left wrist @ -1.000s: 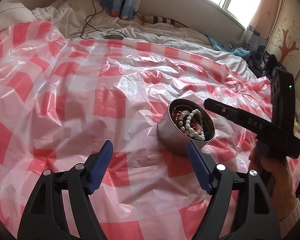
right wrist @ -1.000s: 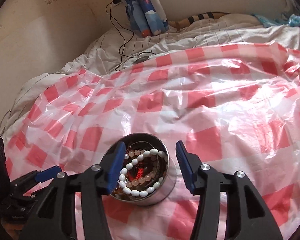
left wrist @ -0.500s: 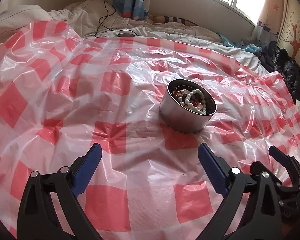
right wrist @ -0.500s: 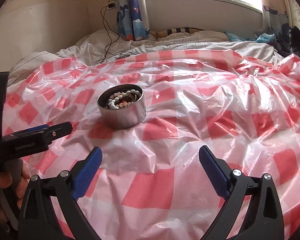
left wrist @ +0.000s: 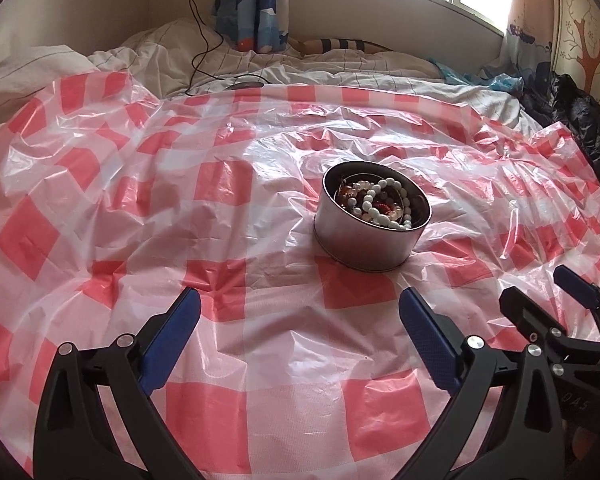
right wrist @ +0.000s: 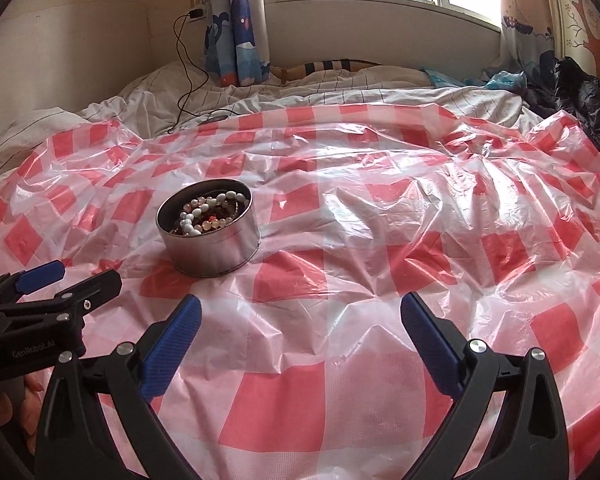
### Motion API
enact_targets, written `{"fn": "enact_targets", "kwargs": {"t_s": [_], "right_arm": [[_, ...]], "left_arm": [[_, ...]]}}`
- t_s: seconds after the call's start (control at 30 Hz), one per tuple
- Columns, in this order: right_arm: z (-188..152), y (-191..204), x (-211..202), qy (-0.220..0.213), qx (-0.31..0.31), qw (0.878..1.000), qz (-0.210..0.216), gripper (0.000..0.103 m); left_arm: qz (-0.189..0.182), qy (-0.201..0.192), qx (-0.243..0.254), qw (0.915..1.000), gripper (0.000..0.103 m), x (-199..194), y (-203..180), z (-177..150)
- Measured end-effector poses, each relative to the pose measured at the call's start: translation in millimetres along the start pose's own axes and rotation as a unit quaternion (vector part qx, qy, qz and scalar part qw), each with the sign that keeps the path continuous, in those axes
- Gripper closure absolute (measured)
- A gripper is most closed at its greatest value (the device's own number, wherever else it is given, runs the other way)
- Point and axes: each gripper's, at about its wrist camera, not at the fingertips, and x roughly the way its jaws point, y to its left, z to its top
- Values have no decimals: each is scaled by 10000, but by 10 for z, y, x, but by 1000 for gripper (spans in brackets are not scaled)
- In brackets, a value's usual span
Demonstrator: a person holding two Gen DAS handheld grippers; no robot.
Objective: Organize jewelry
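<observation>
A round metal tin (left wrist: pixel 364 240) stands on the red-and-white checked plastic sheet (left wrist: pixel 140 208), holding white bead bracelets (left wrist: pixel 374 204) and other jewelry. It also shows in the right wrist view (right wrist: pixel 212 248), with the beads (right wrist: pixel 204 210) inside. My left gripper (left wrist: pixel 298 334) is open and empty, well short of the tin. My right gripper (right wrist: pixel 300 336) is open and empty, to the right of the tin and nearer me. The right gripper shows at the lower right of the left wrist view (left wrist: pixel 556 316); the left gripper shows at the lower left of the right wrist view (right wrist: pixel 60 284).
The sheet covers a bed with rumpled white bedding (right wrist: pixel 300 92) behind it. A black cable (right wrist: pixel 188 76) runs from a wall charger onto the bed. A blue curtain (right wrist: pixel 236 28) hangs below the window. Dark clothing (right wrist: pixel 584 96) lies at the far right.
Both grippers have pulled back from the tin and opened wide. The right gripper, which was over the tin's rim, is now well clear of it. The tin has stayed put.
</observation>
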Motion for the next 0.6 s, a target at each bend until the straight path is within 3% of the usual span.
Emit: {"fn": "enact_targets", "kwargs": {"t_s": [0.13, 0.6], "right_arm": [[6, -6, -8, 60, 4, 10000, -18, 7], [-8, -12, -28, 86, 29, 10000, 26, 7]], "left_arm": [[344, 82, 189, 9992, 8, 50, -44, 18], [322, 75, 170, 9993, 8, 35, -26, 21]]}}
